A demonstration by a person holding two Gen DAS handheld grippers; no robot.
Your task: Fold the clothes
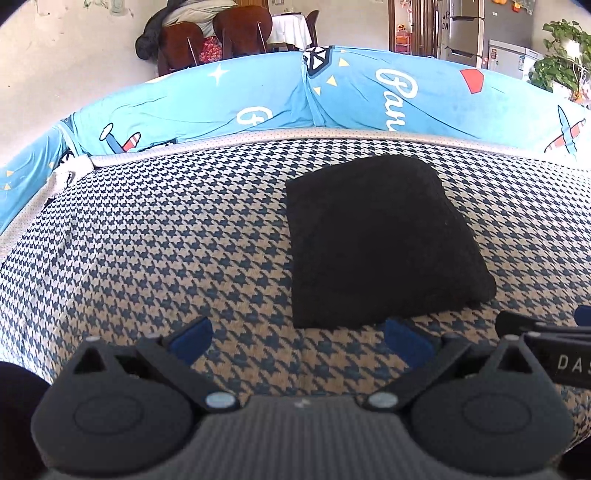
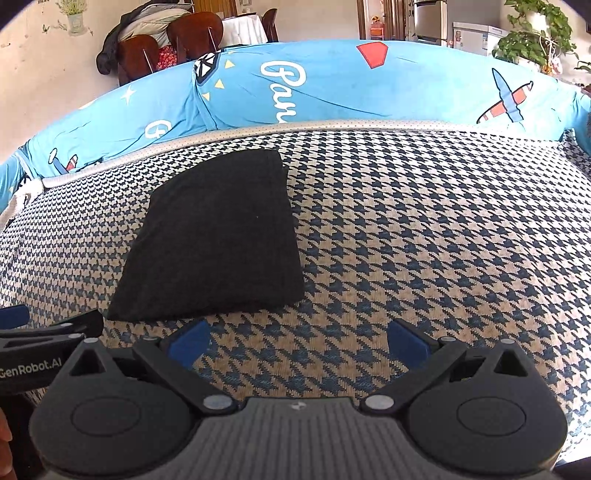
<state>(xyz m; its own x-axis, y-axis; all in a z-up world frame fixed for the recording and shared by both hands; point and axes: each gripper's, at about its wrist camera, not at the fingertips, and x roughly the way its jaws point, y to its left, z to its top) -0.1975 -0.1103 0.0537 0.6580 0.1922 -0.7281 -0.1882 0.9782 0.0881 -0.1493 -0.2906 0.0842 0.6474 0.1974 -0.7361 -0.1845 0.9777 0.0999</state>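
A black garment (image 1: 380,240) lies folded into a compact rectangle on the houndstooth seat cover (image 1: 166,240). In the left wrist view it sits ahead and to the right of my left gripper (image 1: 301,341), which is open with nothing between its blue pads. In the right wrist view the same black garment (image 2: 218,236) lies ahead and to the left of my right gripper (image 2: 297,341), also open and holding nothing. Each gripper hovers just short of the garment's near edge. The other gripper's body shows at the frame edge in both views.
A blue cartoon-print cover (image 1: 332,92) drapes the sofa back behind the seat. Brown chairs (image 1: 221,37) with piled clothing, a fridge (image 1: 465,29) and a potted plant (image 1: 561,55) stand beyond. Bare houndstooth cover (image 2: 443,240) stretches to the right of the garment.
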